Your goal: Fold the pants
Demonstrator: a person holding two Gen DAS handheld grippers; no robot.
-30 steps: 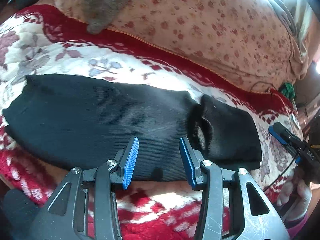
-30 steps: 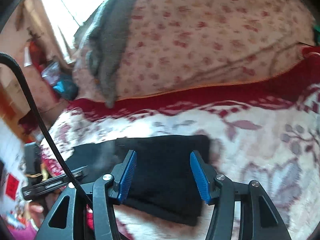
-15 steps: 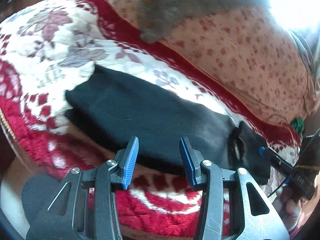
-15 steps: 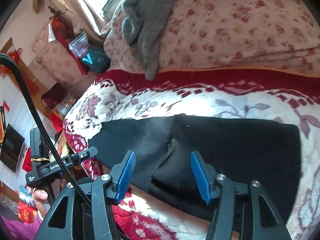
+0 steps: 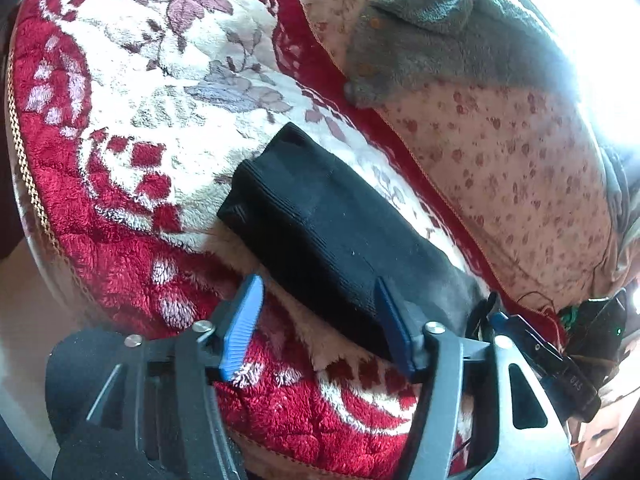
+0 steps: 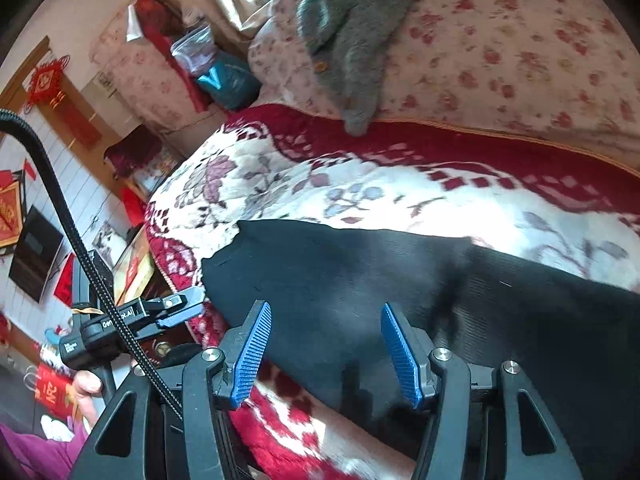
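The black ribbed pants (image 5: 320,224) lie flat along the near side of a red and white floral blanket (image 5: 132,92); they also show in the right wrist view (image 6: 400,276). My left gripper (image 5: 316,320) is open and empty, at the near edge of the pants close to one end. My right gripper (image 6: 326,344) is open and empty, just over the pants' near edge. The right gripper also shows in the left wrist view (image 5: 532,344) at lower right, the left gripper in the right wrist view (image 6: 172,312) at lower left.
A pink floral quilt (image 5: 520,152) is piled behind the blanket, with a grey fleece garment (image 5: 440,40) draped on it. The bed edge with gold trim (image 5: 24,168) drops off at left. Room furniture and red decorations (image 6: 44,80) stand beyond the bed.
Both grippers have swung leftward along the pants toward their left end and come lower. Both stay open and empty. The pants have not moved.
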